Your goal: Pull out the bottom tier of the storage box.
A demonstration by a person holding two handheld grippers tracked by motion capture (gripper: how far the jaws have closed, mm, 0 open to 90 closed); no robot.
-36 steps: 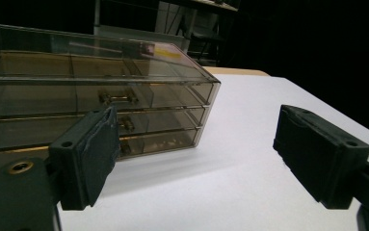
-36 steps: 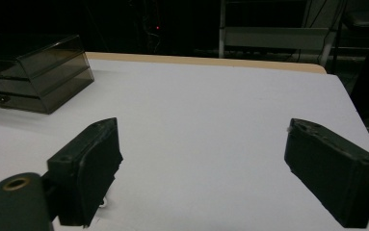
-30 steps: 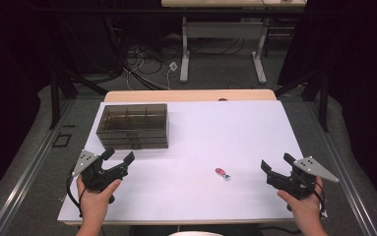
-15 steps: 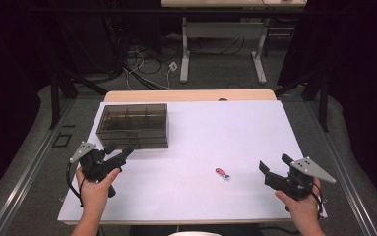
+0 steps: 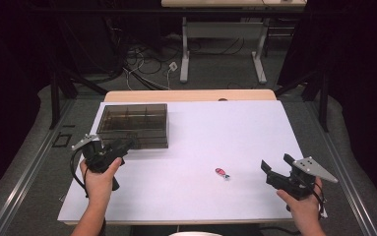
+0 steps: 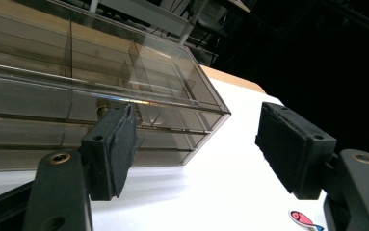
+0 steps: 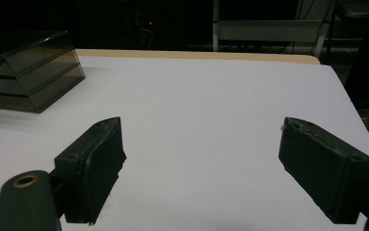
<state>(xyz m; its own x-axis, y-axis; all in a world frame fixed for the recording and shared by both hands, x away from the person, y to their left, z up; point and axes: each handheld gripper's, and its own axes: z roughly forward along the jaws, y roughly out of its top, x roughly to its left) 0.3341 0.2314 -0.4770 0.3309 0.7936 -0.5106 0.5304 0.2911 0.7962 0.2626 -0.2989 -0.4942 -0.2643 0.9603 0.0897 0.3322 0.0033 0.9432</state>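
Looking down from the high view, I see my left gripper at about eight o'clock on the white table top, its tips just beside the near front edge of the smoky transparent plastic compartment box. In the left gripper view the box stands close ahead at eleven o'clock, its dividers visible through the wall, and the black jaws are apart with only bare table between them; they have just been closing somewhat, and the pads touch nothing. I cannot tell whether the tips touch the box.

My right gripper sits at four o'clock near the table's right edge, jaws spread wide and empty, as the right gripper view confirms.

The small red-and-blue fish-shaped piece lies flat on the table at six o'clock, between the two grippers, apart from both, nearer the right one.
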